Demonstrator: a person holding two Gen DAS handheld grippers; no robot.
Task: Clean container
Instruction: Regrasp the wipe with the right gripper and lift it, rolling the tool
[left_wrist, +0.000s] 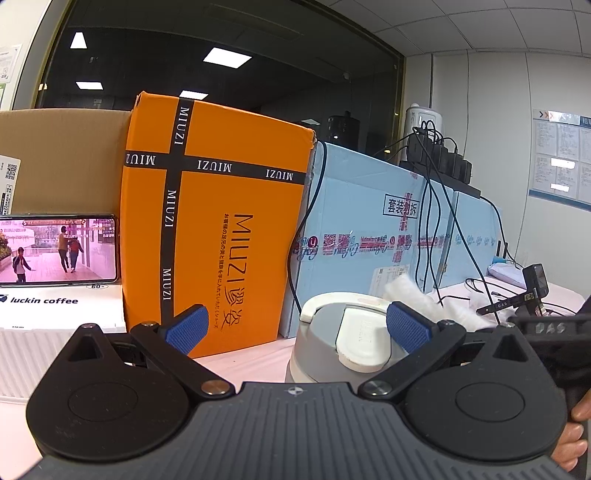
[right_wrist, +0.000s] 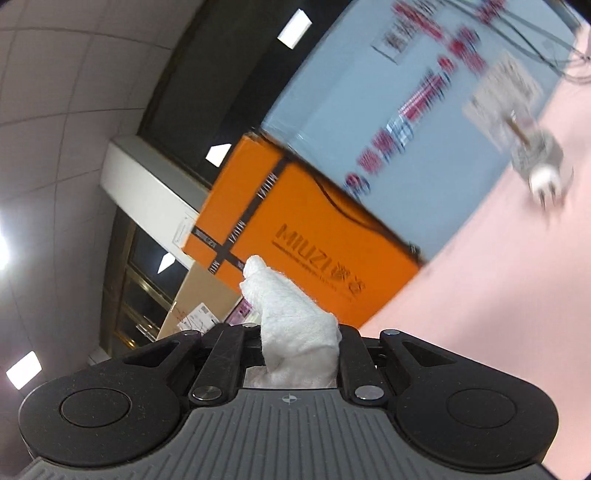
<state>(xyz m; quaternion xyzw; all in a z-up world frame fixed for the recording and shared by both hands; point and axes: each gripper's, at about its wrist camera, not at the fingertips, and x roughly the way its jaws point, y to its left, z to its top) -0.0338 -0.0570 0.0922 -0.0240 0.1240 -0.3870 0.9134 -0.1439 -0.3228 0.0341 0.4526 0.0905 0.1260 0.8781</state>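
The left gripper (left_wrist: 297, 326) is hovering with its jaws spread wide, the blue pads (left_wrist: 408, 326) standing clear to either side and just short of the container (left_wrist: 343, 336), a grey flask-like vessel with a white flip lid that is sitting upright on the pink worktop (left_wrist: 255, 360) at about one o'clock from the gripper's centre. That wide stance is probably meant to let the jaws slide around the body and steady it, since a lone upright vessel would tip or skid under a wiping stroke. The right gripper (right_wrist: 295, 332) is clamping a wad of white cloth (right_wrist: 291, 314) between narrow jaws, with the loose end poking forward at twelve o'clock so that soft fabric, not hard plastic, meets the surface first. In the left wrist view that same cloth is showing at roughly two o'clock, just behind and above the container's lid, though whether it is touching the lid is hard to judge from this angle. The right wrist view is tilted and smeared with motion, so the gripper seems to be swinging toward the work. An orange box (left_wrist: 221, 221) and a pale blue carton (left_wrist: 369, 221) are standing at the back of the worktop, and a phone (left_wrist: 59, 249) is leaning at nine o'clock, all well apart from the wiping zone.
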